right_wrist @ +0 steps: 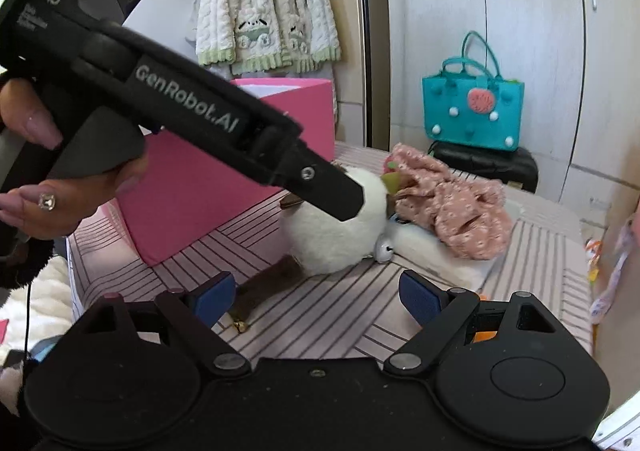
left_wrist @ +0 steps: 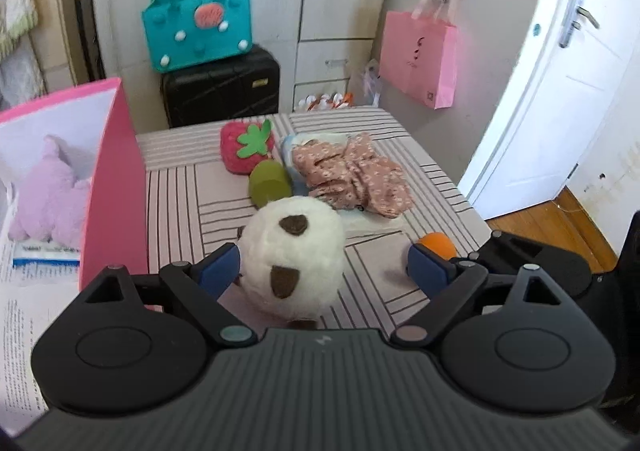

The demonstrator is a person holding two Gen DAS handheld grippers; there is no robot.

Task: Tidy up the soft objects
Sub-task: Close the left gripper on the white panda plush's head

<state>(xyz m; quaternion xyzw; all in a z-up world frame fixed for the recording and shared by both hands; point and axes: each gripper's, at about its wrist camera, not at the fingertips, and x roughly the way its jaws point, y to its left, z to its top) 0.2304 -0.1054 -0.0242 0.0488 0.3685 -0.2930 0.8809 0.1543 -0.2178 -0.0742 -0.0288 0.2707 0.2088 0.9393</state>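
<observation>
We see the round, fuzzy white plush toy (left_wrist: 294, 257) on the striped tablecloth (left_wrist: 176, 195), brown tail toward us, between our left gripper's (left_wrist: 324, 265) spread fingers. Our right gripper (right_wrist: 320, 293) gapes empty.

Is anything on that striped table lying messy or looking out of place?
Yes: the pink floral garment lies crumpled in a heap rather than folded, draped partly over a white pad. The white plush toy lies loose on the striped table, not in the pink box.
</observation>
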